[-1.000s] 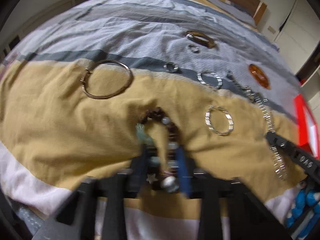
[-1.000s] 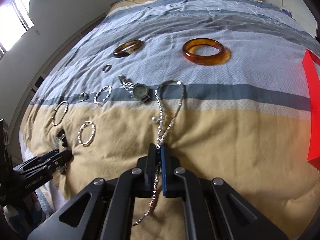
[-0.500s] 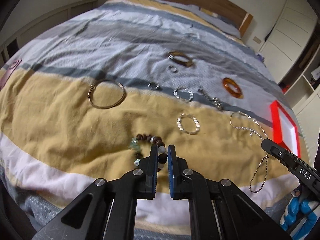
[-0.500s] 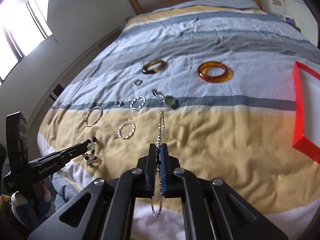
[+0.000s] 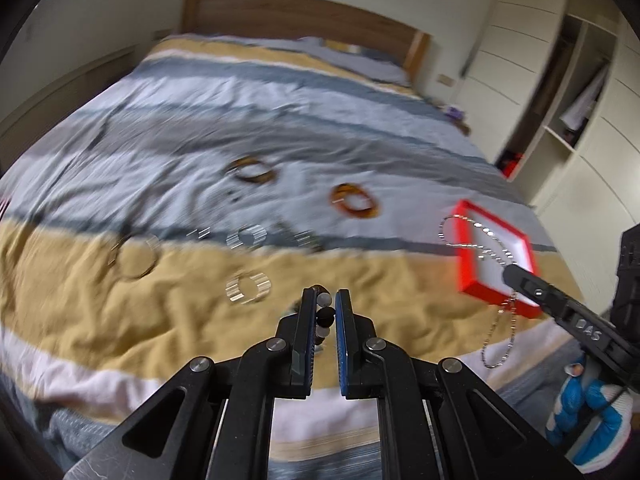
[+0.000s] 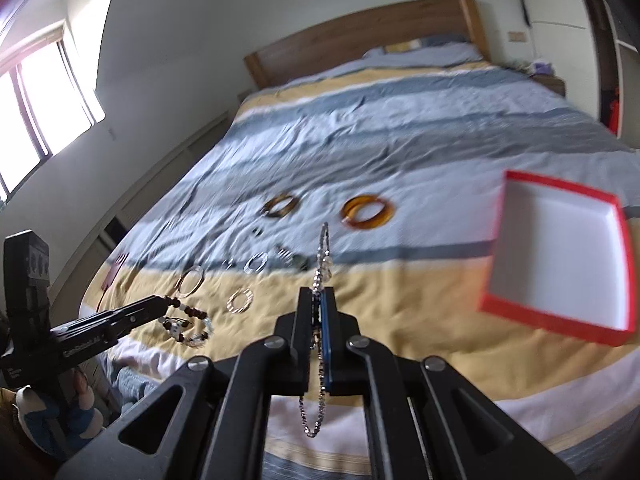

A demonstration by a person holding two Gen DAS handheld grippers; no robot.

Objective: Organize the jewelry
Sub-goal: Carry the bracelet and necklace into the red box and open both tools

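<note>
From my seat the bed (image 5: 200, 128) fills both views, its striped cover (image 6: 400, 152) blurred, with the red tray (image 6: 560, 248) sitting on the right side of it, white inside and bare. On the cover lie two amber bangles (image 6: 368, 210), a thin hoop (image 5: 134, 256) and a couple of silver bracelets (image 5: 248, 287), all well apart from my fingers. My left gripper (image 5: 325, 308) has its jaws drawn close, pinching the beads (image 5: 325, 314) between the pads; in the right view the rest of that bracelet hangs in a loop below the left fingertips (image 6: 158, 304), off the cover. My right gripper (image 6: 318, 300) has its jaws pressed together on the chain (image 6: 320, 364), which runs through the pads, one end arching up past the tips and the other dangling below. In the left view the chain's loop shows in front of the tray's near corner. A gloved hand (image 5: 588, 408) grips the right handle
</note>
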